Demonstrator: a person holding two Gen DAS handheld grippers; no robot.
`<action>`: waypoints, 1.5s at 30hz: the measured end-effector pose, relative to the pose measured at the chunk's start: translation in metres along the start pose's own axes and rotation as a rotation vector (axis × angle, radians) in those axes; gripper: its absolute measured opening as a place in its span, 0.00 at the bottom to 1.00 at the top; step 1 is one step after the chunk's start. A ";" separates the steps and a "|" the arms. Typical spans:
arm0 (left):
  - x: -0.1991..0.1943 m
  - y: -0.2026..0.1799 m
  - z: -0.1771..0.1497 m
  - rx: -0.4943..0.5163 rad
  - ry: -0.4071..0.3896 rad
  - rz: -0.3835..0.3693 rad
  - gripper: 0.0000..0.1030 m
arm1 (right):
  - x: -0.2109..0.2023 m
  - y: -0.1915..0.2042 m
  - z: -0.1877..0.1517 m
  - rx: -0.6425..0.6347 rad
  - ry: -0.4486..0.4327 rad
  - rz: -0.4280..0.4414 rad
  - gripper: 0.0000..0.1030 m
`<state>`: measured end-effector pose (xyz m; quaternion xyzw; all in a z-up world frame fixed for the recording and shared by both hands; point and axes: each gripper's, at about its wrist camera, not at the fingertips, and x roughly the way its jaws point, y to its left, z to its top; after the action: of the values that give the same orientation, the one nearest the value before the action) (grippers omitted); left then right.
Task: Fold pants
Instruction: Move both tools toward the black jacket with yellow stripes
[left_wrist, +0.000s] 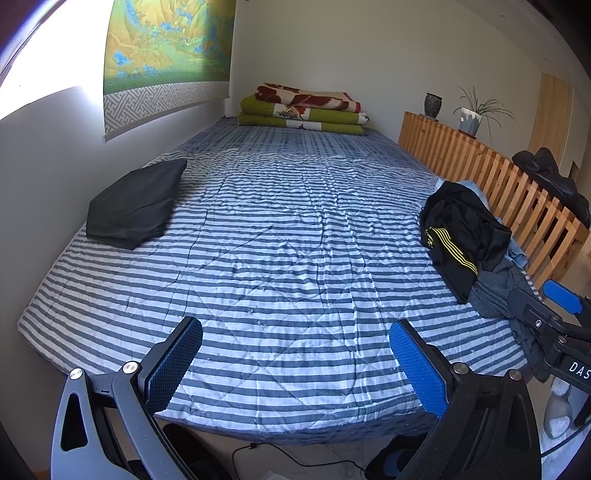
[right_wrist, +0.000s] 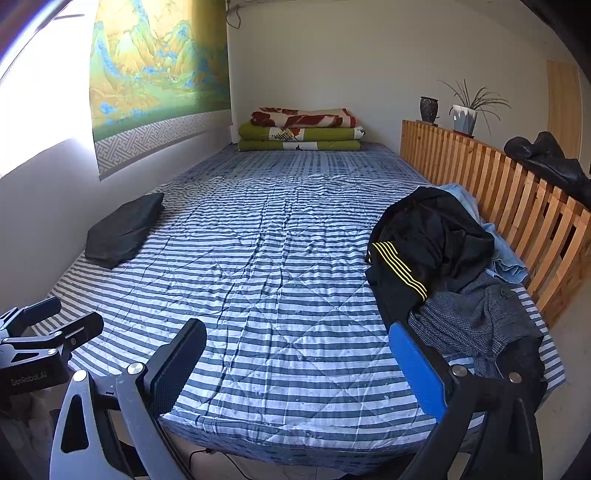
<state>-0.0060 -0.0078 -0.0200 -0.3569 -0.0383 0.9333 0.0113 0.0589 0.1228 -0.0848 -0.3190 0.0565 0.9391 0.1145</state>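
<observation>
I can read white letters "DAS" on the right gripper (left_wrist: 554, 306), cut off at the picture's edge. On the left gripper (right_wrist: 51, 321) I read faint letters "GenRobot.AI". I find no other words or numbers.

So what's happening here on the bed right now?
A person holds both grippers open over the near edge of the striped bed, gripping nothing. The left gripper and right gripper face a heap of unfolded clothes by the wooden rail, topped by black yellow-striped pants. One dark folded garment already lies by the wall.
</observation>
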 end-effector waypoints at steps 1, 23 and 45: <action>0.000 -0.001 0.000 0.000 0.000 0.000 0.99 | 0.000 0.000 0.000 0.000 0.000 -0.002 0.95; 0.013 -0.009 -0.002 0.025 0.024 -0.008 0.99 | 0.007 -0.003 -0.002 0.007 0.016 0.003 0.95; 0.040 -0.011 0.024 0.039 0.033 -0.016 0.99 | 0.038 -0.022 0.016 -0.001 0.023 -0.036 0.95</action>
<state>-0.0523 0.0036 -0.0278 -0.3715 -0.0226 0.9278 0.0266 0.0259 0.1540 -0.0961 -0.3307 0.0515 0.9332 0.1307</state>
